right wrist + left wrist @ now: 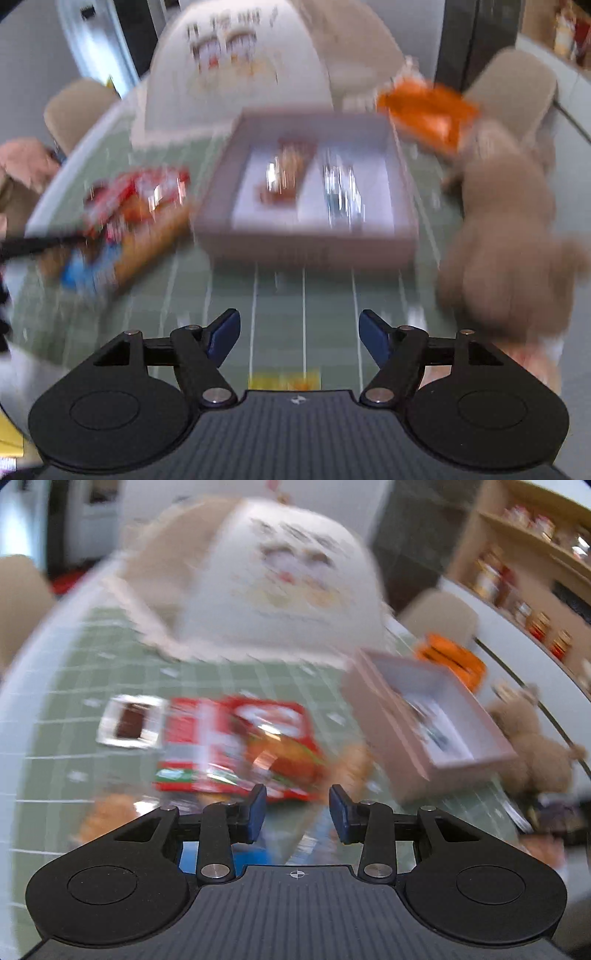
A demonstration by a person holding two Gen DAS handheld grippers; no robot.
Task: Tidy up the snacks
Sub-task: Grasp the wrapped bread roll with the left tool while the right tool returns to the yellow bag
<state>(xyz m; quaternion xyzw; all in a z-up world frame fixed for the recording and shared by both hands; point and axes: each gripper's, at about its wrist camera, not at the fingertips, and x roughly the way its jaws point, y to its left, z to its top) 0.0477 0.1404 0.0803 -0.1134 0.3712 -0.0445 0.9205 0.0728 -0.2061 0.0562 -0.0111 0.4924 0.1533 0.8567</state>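
Note:
Both views are blurred by motion. A shallow pink box [314,243] with a white inside stands on the green grid mat [303,295]; a brown-red snack [286,170] and a silvery packet [341,192] lie in it. The same box [402,753] shows at the right of the left wrist view. A pile of red snack packets [236,746] lies ahead of my left gripper [297,810], whose jaws stand apart with nothing between them. A clear packet with a dark bar [131,722] lies left of the pile. My right gripper [300,334] is open over bare mat, short of the box.
A big white bag [291,587] with a cartoon print stands at the back of the mat. An orange packet [428,114] lies behind the box. A tan plush toy [506,229] sits to its right. Red, orange and blue packets [125,221] lie to its left. Shelves with jars [517,572] are behind.

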